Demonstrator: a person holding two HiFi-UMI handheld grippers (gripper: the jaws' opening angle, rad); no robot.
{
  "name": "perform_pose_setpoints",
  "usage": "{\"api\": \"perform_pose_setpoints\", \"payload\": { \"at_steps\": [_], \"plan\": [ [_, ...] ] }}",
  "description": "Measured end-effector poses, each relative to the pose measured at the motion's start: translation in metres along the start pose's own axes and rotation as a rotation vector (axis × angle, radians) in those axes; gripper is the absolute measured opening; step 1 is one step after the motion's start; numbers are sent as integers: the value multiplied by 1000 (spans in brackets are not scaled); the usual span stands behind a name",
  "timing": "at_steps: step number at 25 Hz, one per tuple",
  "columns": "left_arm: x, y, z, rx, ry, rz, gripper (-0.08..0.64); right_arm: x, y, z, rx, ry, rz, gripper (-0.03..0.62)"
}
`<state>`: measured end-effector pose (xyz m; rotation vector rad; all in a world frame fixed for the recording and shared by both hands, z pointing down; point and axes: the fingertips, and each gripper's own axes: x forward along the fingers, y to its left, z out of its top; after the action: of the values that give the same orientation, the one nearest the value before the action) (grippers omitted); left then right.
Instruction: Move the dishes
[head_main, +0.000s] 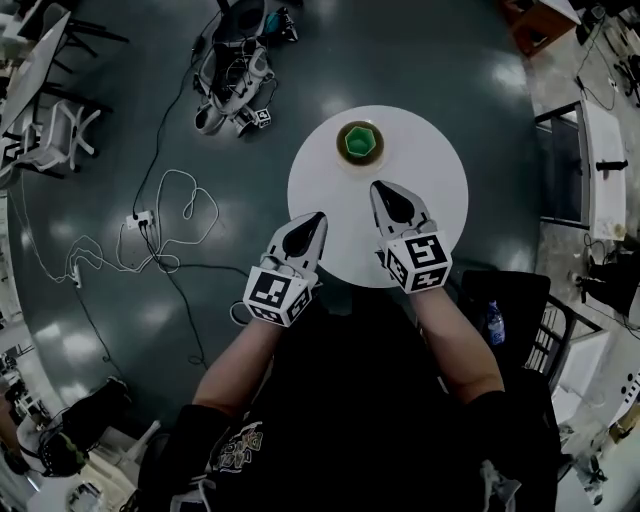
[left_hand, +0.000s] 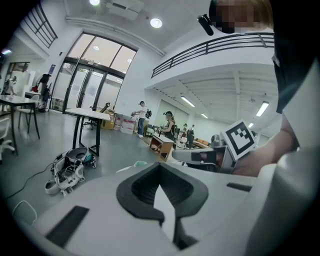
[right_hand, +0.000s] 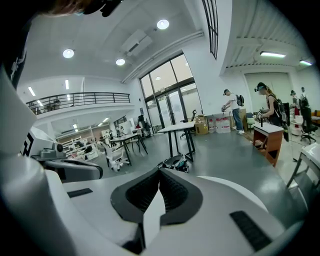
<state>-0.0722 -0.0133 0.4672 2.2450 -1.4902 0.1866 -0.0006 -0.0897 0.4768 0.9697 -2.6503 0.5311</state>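
Round ceiling lamps (right_hand: 162, 24) and tall windows (right_hand: 170, 95) fill the hall with even, cool light. Seen from above, the glossy floor (head_main: 420, 50) throws back pale glare patches, and the white worktop (head_main: 445, 170) reads bright. Fisheye bending and black vignetting ring both gripper views, and the nearest foreground is soft.

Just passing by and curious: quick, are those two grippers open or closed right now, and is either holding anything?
Left gripper: closed, holding nothing.
Right gripper: closed, holding nothing.
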Motion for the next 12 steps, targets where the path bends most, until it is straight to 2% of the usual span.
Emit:
{"api": "perform_pose_setpoints", "payload": {
  "at_steps": [7, 9, 12],
  "plan": [
    [20, 5, -11, -3, 23, 15, 6, 24, -19, -15, -11, 17, -23, 39],
    [25, 6, -15, -6, 30, 16, 6, 33, -25, -23, -1, 32, -26, 143],
    [30, 9, -20, -12, 40, 21, 6, 49, -34, -36, 4, 70, -40, 203]
  ]
}}
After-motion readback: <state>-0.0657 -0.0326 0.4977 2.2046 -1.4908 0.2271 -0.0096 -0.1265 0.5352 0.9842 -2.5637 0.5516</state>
